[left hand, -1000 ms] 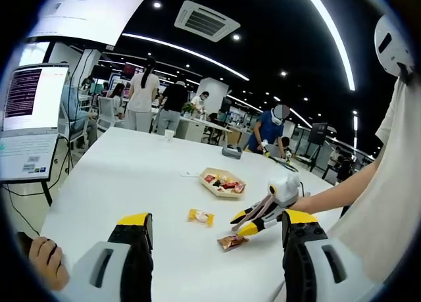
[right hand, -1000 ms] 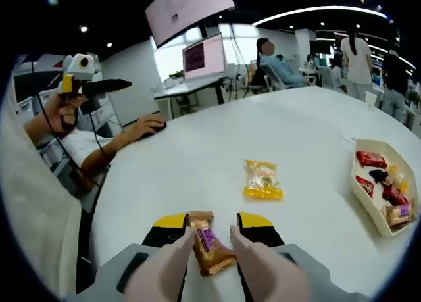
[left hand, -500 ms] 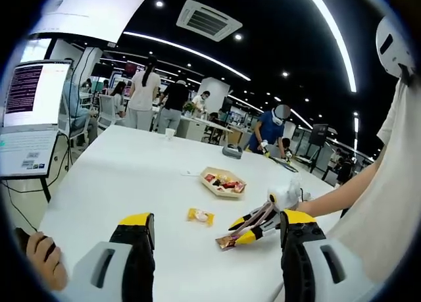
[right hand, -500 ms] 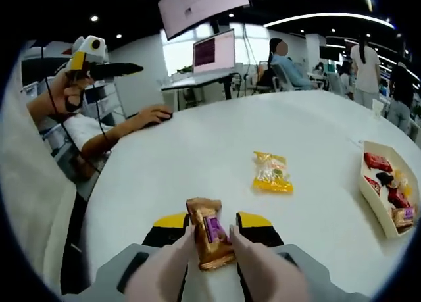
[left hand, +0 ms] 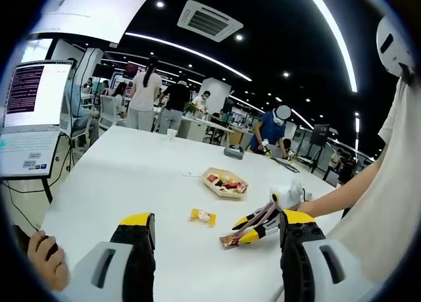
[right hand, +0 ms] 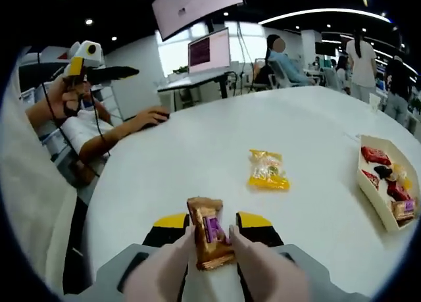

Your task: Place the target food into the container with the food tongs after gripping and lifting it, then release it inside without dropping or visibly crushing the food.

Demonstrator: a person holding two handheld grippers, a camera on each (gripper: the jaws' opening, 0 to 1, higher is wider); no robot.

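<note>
Right gripper (right hand: 212, 231): pale tongs (right hand: 260, 266) ride on its fingers, and they're clamped on a brown snack packet (right hand: 209, 241) with a purple label. Packet is pinched at its sides, roughly upright between the yellow tips, and looks clear of the white counter (right hand: 197, 157), though the angle makes that hard to confirm. In the left gripper view the same right gripper (left hand: 245, 231) comes in from the right with the brown snack packet (left hand: 229, 239) at its tips, low over the counter (left hand: 131, 177).

Left gripper (left hand: 214, 236): fingers apart, nothing between them, held over the near counter edge. It also shows in the right gripper view, upper left, gripped by the person's hand (right hand: 62, 101).

Yellow snack packet (right hand: 268, 170) lies flat on the counter, between the held packet and the container. Same yellow packet (left hand: 202, 216) seen from the left view, just beside the tong tips but apart.

Container (right hand: 368, 197): shallow white tray at the right, well apart from the held packet, already holding several wrapped snacks in red, dark and brown. Left view has it further back on the counter (left hand: 212, 187).

Monitors on a stand (left hand: 33, 118) at the counter's far side, people in the background
</note>
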